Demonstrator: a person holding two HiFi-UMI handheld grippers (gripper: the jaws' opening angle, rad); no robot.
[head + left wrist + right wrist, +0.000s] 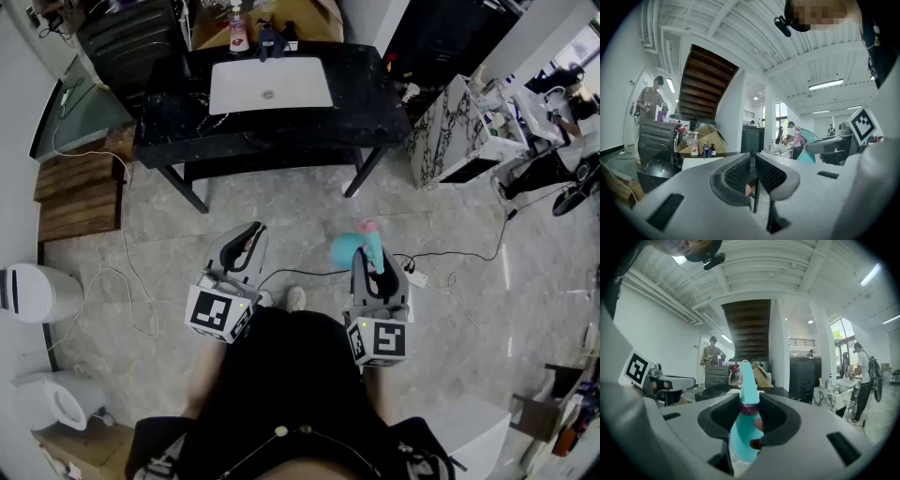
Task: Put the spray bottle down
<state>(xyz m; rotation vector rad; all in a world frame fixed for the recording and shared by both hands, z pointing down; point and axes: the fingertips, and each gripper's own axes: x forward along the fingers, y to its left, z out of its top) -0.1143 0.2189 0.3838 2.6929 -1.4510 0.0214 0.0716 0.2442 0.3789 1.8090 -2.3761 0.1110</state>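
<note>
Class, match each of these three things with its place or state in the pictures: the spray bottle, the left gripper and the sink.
Things:
1. spray bottle
2. left gripper
3. sink

Place or state:
A. holds nothing
B. set in the black counter
C. clamped in the right gripper

Pairs: 1-C, 2-A, 3-B

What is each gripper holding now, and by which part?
Right gripper: teal spray bottle, gripped at its neck by the purple collar. Left gripper: nothing.
</note>
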